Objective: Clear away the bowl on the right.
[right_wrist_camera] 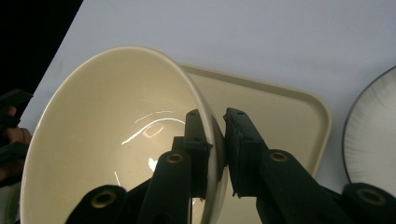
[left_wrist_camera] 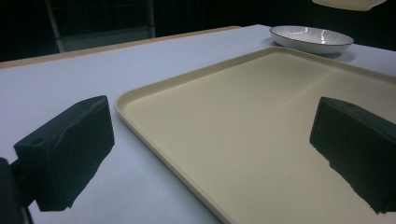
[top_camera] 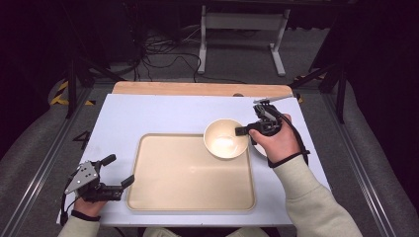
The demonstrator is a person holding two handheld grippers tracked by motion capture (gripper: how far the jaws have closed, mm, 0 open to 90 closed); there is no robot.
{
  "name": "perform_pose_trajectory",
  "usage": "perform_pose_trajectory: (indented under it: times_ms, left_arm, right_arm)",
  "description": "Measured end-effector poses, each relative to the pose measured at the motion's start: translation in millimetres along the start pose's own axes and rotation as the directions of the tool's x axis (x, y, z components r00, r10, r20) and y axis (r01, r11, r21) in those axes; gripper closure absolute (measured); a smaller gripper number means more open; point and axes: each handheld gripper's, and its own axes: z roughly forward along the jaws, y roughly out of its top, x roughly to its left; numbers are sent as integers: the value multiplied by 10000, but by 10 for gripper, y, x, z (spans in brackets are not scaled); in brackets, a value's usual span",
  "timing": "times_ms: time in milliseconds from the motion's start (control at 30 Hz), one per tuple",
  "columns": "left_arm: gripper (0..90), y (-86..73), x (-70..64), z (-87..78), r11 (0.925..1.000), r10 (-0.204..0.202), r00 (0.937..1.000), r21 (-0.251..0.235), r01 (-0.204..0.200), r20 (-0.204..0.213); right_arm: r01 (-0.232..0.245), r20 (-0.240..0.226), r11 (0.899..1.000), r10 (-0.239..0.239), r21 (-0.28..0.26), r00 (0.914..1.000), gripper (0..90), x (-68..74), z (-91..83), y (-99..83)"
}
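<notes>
My right hand-held gripper [right_wrist_camera: 215, 149] pinches the rim of the glossy cream round bowl [top_camera: 226, 138], held above the far corner of the beige rectangular plastic tray [top_camera: 190, 173]. Setting it down looks undone. My left hand-held gripper [top_camera: 114, 170] gapes empty beside the tray.

tray [top_camera: 188, 173] floor bare and open across its middle and near side | cream bowl [top_camera: 226, 138] held up over the tray's far right corner, blocking that corner | white plate [left_wrist_camera: 312, 38] on the table just right of the tray | left gripper [top_camera: 118, 170] just beside the tray's left edge, jaws apart
</notes>
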Motion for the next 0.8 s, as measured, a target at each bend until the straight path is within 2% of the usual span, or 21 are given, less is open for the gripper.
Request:
perform_pose_trajectory:
  times_ms: [267,800]
  left_arm:
    - [4,0,0,-1,10000,-4,10000,-9,4,7]
    - [4,0,0,-1,10000,34,10000,-47,-34,21]
  right_arm:
    - [67,-567,9999,-61,110,9984,797,175,127,-6]
    - [412,-1116,9975,-346,569,9931,798,448,392,-15]
